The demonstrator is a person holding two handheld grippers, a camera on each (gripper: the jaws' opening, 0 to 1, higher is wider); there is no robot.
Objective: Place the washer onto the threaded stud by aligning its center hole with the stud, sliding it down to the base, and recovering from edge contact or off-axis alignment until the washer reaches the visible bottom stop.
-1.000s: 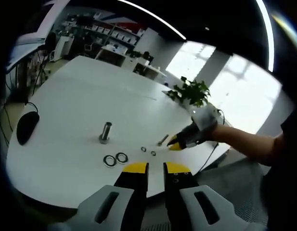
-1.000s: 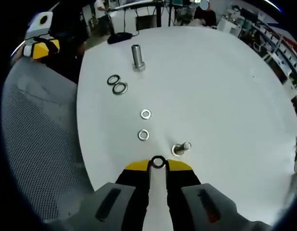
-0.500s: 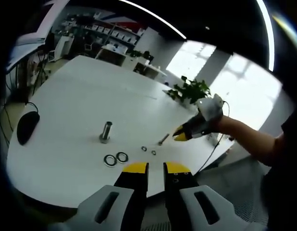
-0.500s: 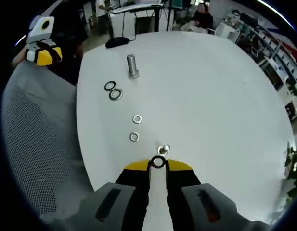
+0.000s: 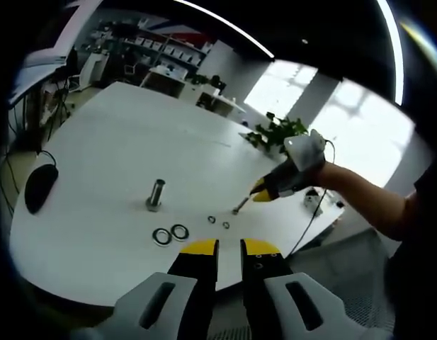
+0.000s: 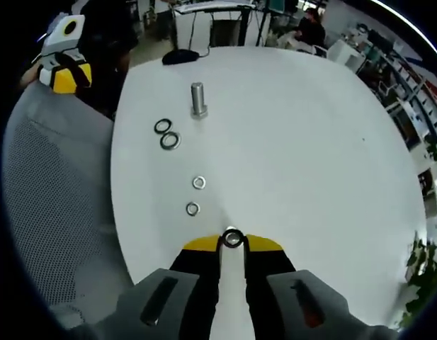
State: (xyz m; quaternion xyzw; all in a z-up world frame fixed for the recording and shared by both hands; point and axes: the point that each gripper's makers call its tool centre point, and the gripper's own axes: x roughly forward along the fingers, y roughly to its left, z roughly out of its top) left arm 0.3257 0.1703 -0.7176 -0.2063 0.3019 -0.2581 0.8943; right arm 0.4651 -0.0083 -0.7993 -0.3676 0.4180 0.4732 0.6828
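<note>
right gripper view: right gripper [image 6: 232, 241] jaws pinch the washer [image 6: 232, 239] over the stud [image 5: 240, 206] (left gripper [image 5: 229, 247] nearly closed, empty); centre hole, lower squarely.

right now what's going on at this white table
A person is working with a gripper in each hand. The right gripper pinches a small washer between its fingers and holds it right over the small threaded stud near the table edge; the washer is not yet visibly seated. The left gripper hangs back off the table, fingers nearly together, holding nothing. Two small washers, two larger rings and a bigger upright bolt lie untouched.
</note>
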